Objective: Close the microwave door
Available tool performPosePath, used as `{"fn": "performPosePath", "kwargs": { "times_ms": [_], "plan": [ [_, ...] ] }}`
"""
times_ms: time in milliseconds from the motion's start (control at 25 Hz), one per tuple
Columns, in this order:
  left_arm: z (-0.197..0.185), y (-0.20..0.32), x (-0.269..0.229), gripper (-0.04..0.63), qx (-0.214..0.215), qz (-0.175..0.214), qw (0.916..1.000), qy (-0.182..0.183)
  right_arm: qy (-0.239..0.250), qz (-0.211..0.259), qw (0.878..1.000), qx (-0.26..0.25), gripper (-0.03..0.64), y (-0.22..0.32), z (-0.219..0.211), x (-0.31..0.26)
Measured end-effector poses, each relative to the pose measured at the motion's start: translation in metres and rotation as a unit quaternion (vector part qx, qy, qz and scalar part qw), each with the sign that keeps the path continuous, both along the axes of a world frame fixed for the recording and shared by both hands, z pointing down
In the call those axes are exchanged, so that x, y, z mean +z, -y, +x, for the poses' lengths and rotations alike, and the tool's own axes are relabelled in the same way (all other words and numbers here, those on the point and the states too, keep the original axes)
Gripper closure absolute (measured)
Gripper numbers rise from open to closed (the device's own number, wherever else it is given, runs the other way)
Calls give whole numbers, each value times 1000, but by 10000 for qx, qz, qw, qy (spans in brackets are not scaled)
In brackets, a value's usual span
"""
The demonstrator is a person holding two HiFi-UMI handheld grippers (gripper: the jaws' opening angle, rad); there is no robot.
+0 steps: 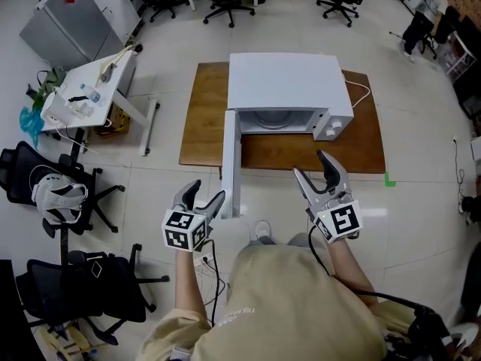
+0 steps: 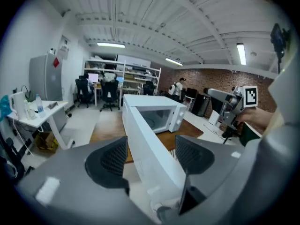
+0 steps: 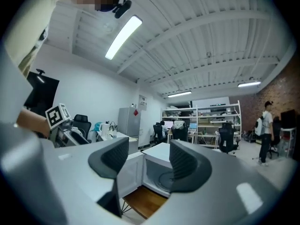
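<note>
A white microwave point(image 1: 285, 89) stands on a brown wooden table point(image 1: 203, 126). Its door point(image 1: 231, 164) is swung fully out past the table's front edge towards me. My left gripper point(image 1: 209, 190) is just left of the door's free end, jaws apart. In the left gripper view the door point(image 2: 150, 139) runs away between the two pads of the left gripper point(image 2: 150, 158); no pad visibly presses on it. My right gripper point(image 1: 310, 164) hovers in front of the table's edge, right of the door, open and empty. In the right gripper view, the open cavity point(image 3: 159, 172) shows between the right gripper's point(image 3: 143, 161) pads.
A white desk point(image 1: 83, 96) with small items stands at the left, with a grey cabinet point(image 1: 68, 21) behind it. Black office chairs point(image 1: 60, 194) crowd the lower left. The microwave's cable point(image 1: 361, 96) trails over the table's right side. A person point(image 1: 421, 21) is at the far right.
</note>
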State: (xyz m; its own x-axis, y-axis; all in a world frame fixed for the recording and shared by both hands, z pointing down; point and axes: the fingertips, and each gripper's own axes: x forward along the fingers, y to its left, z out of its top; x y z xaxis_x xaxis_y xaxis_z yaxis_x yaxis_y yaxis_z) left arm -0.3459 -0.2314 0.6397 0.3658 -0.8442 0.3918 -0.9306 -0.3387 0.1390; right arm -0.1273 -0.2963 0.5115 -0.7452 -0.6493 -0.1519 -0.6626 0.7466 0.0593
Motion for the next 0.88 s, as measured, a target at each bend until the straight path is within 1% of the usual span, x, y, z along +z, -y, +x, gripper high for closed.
{"fn": "performPosePath", "kwargs": {
  "times_ms": [80, 160, 200, 240, 320, 400, 520, 640, 680, 760, 880],
  "plan": [
    [-2, 2, 21, 282, 479, -482, 9973, -286, -85, 56, 9999, 33, 354, 8, -5, -4],
    [9, 4, 40, 317, 845, -878, 9902, -688, -109, 30, 9998, 132, 354, 22, 5, -6],
    [14, 5, 48, 323, 937, -1015, 9870, -821, -155, 59, 9997, 163, 354, 29, 10, -6],
    [19, 8, 55, 344, 993, -1093, 9849, -905, -220, 117, 9995, 174, 354, 35, 13, -7],
    [27, 11, 60, 392, 1060, -1113, 9820, -1100, -314, 233, 9991, 152, 354, 43, 17, -7],
    [37, 14, 61, 458, 1068, -1062, 9803, -1281, -290, 263, 9992, 116, 354, 47, 22, -7],
    [62, 19, 63, 449, 973, -909, 9821, -1335, -169, 172, 9996, 138, 354, 57, 40, -5],
    [93, 36, 65, 427, 771, -822, 9835, -1412, -89, 144, 9997, 196, 354, 69, 62, -7],
    [104, 44, 67, 419, 681, -872, 9827, -1484, -87, 160, 9996, 228, 354, 73, 69, -8],
    [125, 61, 70, 410, 497, -1073, 9781, -1714, -161, 188, 9991, 340, 354, 80, 86, -6],
    [160, 90, 71, 427, 367, -1217, 9718, -1986, -282, 118, 9979, 573, 354, 89, 115, 2]
  ]
}}
